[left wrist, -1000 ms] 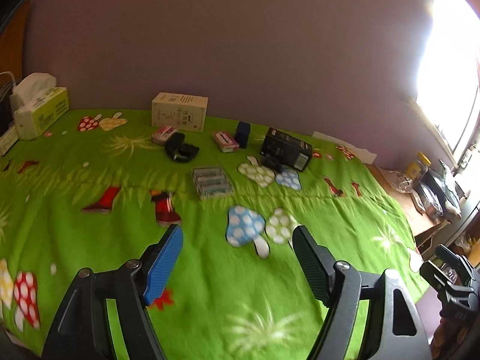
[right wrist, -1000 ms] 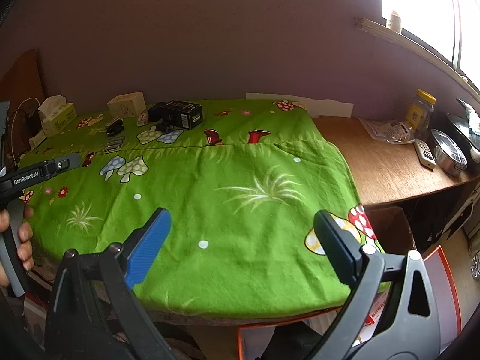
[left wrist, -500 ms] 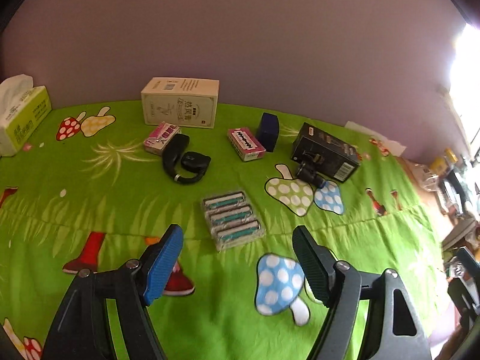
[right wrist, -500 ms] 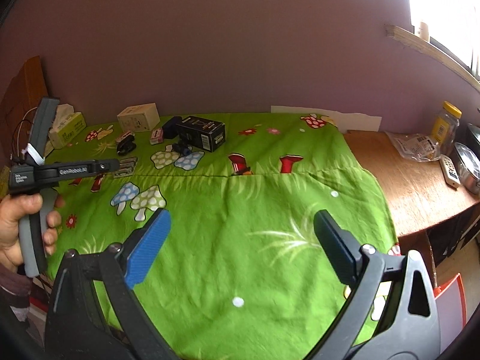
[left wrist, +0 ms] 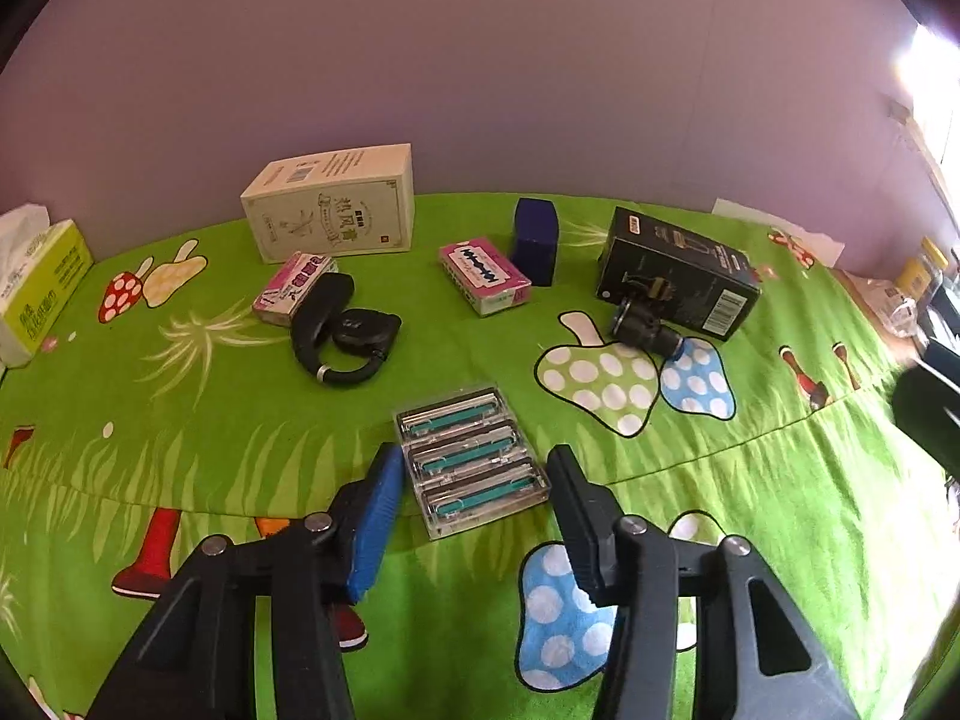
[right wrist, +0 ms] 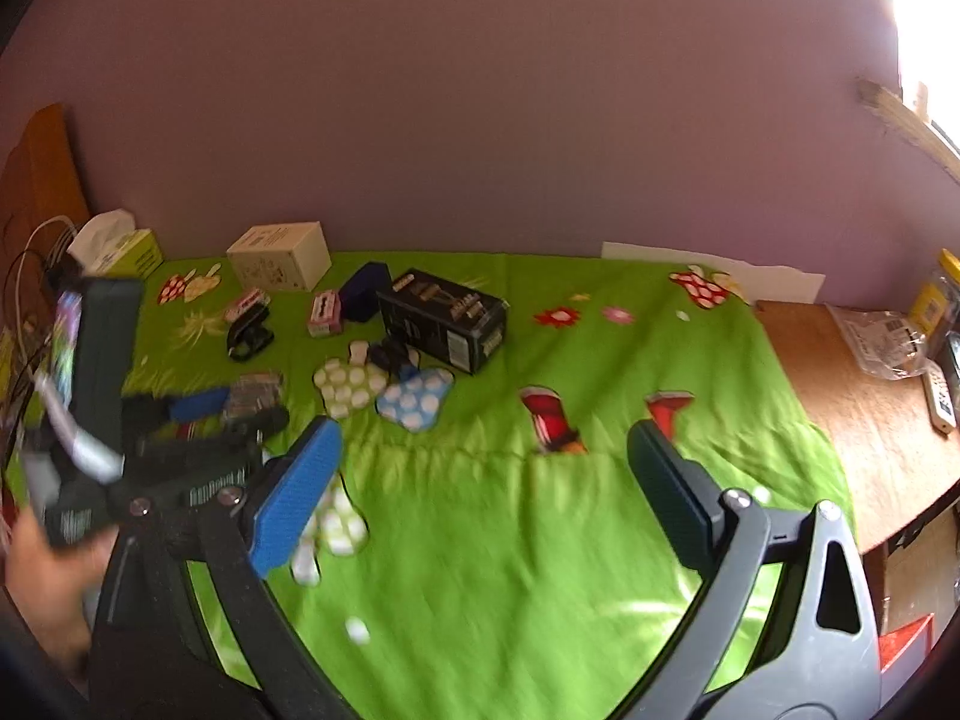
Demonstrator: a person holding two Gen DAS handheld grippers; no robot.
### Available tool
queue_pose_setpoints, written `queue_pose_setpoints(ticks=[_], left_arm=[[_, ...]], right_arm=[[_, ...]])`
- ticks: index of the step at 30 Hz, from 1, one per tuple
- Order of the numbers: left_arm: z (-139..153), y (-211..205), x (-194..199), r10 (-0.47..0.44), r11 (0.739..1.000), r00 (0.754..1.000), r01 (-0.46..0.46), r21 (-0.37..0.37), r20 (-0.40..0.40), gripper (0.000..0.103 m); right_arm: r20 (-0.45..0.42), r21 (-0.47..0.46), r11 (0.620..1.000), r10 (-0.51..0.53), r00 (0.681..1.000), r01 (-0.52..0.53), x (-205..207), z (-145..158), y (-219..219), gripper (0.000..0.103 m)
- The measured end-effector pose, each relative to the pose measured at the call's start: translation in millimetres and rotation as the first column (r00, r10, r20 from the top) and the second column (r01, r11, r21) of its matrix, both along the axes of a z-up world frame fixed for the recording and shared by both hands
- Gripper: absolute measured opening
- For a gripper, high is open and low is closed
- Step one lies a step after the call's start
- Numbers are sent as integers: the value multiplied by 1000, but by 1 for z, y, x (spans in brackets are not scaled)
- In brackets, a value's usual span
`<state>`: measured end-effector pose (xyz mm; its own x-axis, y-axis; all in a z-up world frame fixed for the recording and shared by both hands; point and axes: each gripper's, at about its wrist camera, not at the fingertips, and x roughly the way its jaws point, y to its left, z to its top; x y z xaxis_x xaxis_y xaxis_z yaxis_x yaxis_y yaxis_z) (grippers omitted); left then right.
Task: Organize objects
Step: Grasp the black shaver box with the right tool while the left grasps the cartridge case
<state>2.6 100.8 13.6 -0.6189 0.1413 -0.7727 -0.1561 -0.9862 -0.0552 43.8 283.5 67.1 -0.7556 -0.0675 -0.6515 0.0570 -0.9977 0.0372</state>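
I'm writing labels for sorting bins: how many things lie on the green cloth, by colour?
Black: 3, headset, box, small lens-like part
Pink packets: 2
Cream box: 1
Dark blue box: 1
Clear razor cartridge case: 1
Total: 8

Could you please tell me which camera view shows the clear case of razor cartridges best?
The left wrist view: the razor cartridge case lies sharp and close between the left gripper's closing jaws. The right wrist view shows it small, blurred and partly hidden.
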Motion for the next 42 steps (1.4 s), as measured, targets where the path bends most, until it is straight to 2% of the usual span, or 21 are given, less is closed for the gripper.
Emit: queue_pose_setpoints(ticks=[6, 9, 15, 21, 29, 31, 32, 37, 42], left_arm=[[4, -20, 1, 70, 994, 997, -69, 87, -13, 50], [8, -32, 5, 112, 986, 993, -107, 130, -31, 50], [9, -40, 5, 123, 975, 992, -115, 188, -31, 50], [12, -39, 4, 110, 971, 993, -102, 216, -28, 50], [11, -39, 4, 107, 968, 994, -97, 230, -32, 50], [10, -39, 4, 104, 968, 994, -93, 232, -37, 50], [10, -39, 4, 103, 968, 994, -92, 234, -38, 50], [11, -41, 7, 105, 964, 993, -87, 251, -62, 50], [19, -37, 21, 77, 963, 990, -43, 264, -122, 50]], right_arm=[[72, -30, 999, -31, 997, 33, -50, -12, -26, 98], [80, -32, 997, -68, 994, 71, -69, -14, -38, 98], [106, -44, 988, -141, 984, 146, -97, -19, -49, 98], [111, 18, 978, -210, 971, 209, -114, -26, -53, 98], [143, 43, 966, -259, 955, 255, -133, -43, -48, 98], [134, 50, 967, -254, 958, 250, -134, -46, -48, 97], [132, 52, 967, -253, 958, 248, -133, -47, -48, 91], [85, 51, 967, -254, 963, 251, -122, -41, -45, 90], [-21, 40, 968, -248, 969, 248, -90, -19, -35, 90]])
